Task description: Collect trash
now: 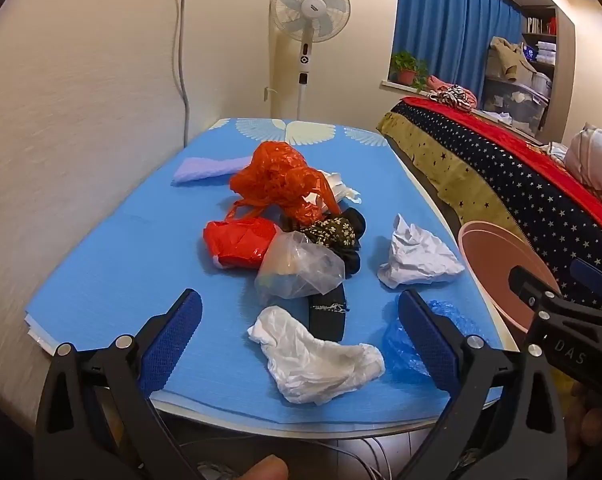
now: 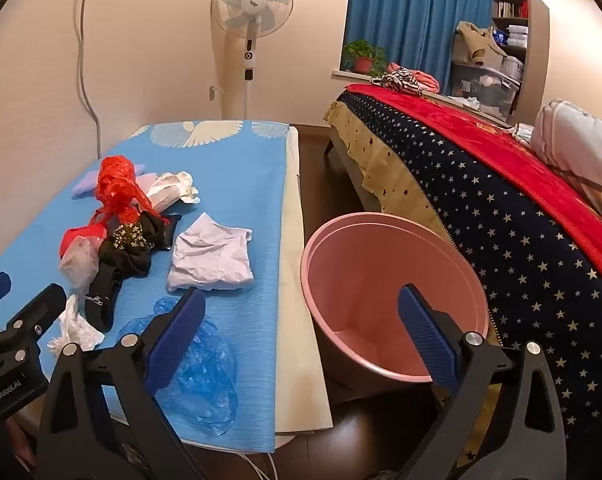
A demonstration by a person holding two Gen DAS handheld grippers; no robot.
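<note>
Trash lies scattered on a blue-covered table. Nearest the front edge is a crumpled white plastic bag, framed by my open left gripper, which hovers above it with nothing between its fingers. A blue plastic bag lies at the front right corner, under the left finger of my open right gripper. That gripper hangs over the gap between the table and an empty pink bin. Farther back are crumpled white paper, a clear bag, red bags and dark cloth.
A pale purple cloth lies at the table's far left. A bed with a starred cover and red blanket runs along the right, close behind the bin. A standing fan is at the far wall. A cable hangs down the left wall.
</note>
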